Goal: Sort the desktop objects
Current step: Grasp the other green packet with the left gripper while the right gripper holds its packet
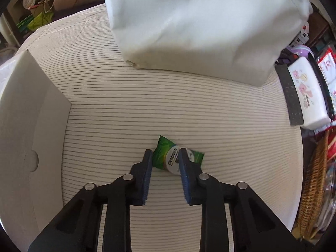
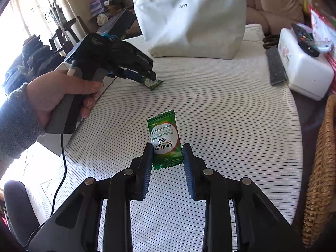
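Count: 2 green Centrum sachets (first (image 1: 168,159), second (image 2: 164,140)); 1 white JWYP bag (image 2: 193,21); 1 white box (image 1: 31,115); 2 remotes, possibly (one (image 2: 275,65), other (image 2: 304,40)).

Both wrist views look steeply down, close; sharing striped tabletop (image 1: 189,109), white bag (image 2: 189,21)
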